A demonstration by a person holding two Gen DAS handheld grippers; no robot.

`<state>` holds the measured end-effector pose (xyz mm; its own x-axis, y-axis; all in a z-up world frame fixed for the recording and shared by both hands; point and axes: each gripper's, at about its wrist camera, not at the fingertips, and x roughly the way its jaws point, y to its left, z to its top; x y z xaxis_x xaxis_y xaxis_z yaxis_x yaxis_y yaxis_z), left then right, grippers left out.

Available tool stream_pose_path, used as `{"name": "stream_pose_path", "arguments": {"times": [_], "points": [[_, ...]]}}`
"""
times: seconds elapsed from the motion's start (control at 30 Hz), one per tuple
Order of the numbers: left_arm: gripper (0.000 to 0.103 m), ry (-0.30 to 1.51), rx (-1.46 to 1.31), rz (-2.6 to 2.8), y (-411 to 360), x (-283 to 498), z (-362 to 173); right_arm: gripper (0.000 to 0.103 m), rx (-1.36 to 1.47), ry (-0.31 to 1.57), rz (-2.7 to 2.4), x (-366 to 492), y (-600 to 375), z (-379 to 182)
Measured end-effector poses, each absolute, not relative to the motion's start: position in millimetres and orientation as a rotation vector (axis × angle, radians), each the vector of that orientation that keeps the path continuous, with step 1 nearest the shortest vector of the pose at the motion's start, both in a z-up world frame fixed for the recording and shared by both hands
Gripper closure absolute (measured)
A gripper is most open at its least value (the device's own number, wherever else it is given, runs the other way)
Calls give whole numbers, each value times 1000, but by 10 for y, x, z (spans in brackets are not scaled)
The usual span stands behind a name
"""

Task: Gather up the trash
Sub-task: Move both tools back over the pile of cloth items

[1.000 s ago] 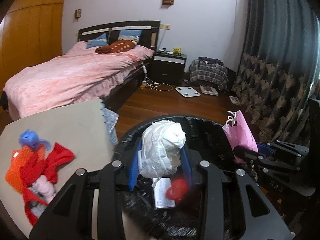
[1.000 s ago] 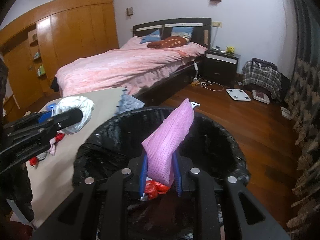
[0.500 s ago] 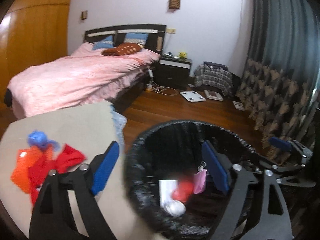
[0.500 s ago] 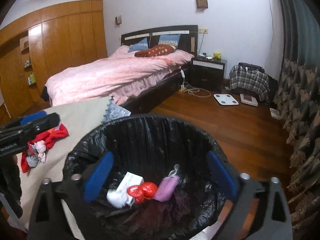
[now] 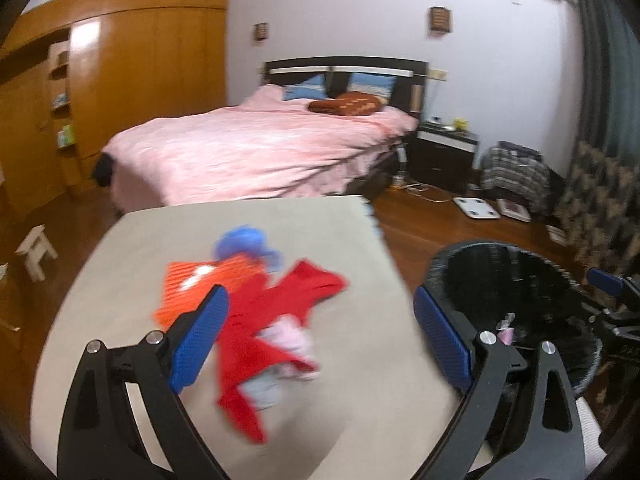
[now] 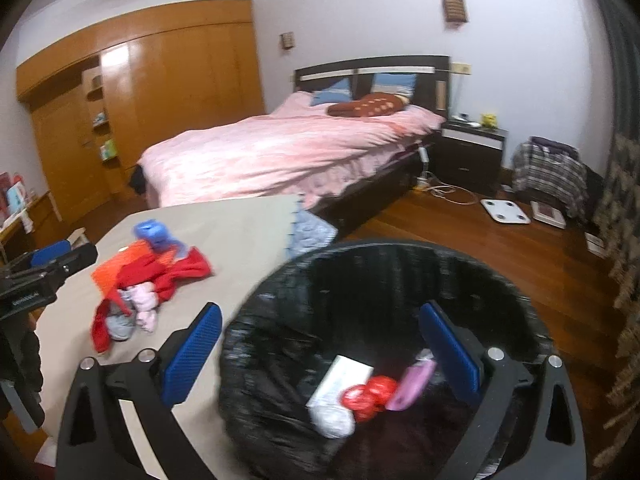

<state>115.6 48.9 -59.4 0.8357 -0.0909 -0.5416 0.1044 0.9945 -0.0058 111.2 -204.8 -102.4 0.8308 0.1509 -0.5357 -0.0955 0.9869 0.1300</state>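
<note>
Fingers (image 5: 198,336) of the left gripper (image 5: 316,338) have just been opening and stand wide with nothing between them; the right gripper (image 6: 320,354) is likewise spread and empty over the bin (image 6: 516,292). A drop appears finished. Next, the heap of scraps (image 5: 256,304) on the table (image 5: 344,224) is to be reached. Its long axis is seen running from far-left to near-right.

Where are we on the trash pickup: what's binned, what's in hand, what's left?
Done: a white wad, red wrapper, pink bag and white box lie in the black-lined bin. In hand: nothing; the left gripper and right gripper have just opened. Left: the red, orange and blue pile on the table.
</note>
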Motion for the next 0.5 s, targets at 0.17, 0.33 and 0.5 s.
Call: {"name": "stream_pose_path", "arguments": {"times": [0.17, 0.33, 0.5], "points": [[12, 577, 25, -13, 869, 1077, -629, 6, 77, 582, 216, 1211, -1640, -1046], [12, 587, 7, 56, 1192, 1042, -690, 6, 49, 588, 294, 1312, -1246, -1085], [12, 605, -15, 83, 1351, 1097, -773, 6, 12, 602, 338, 1398, -955, -1169]]}}
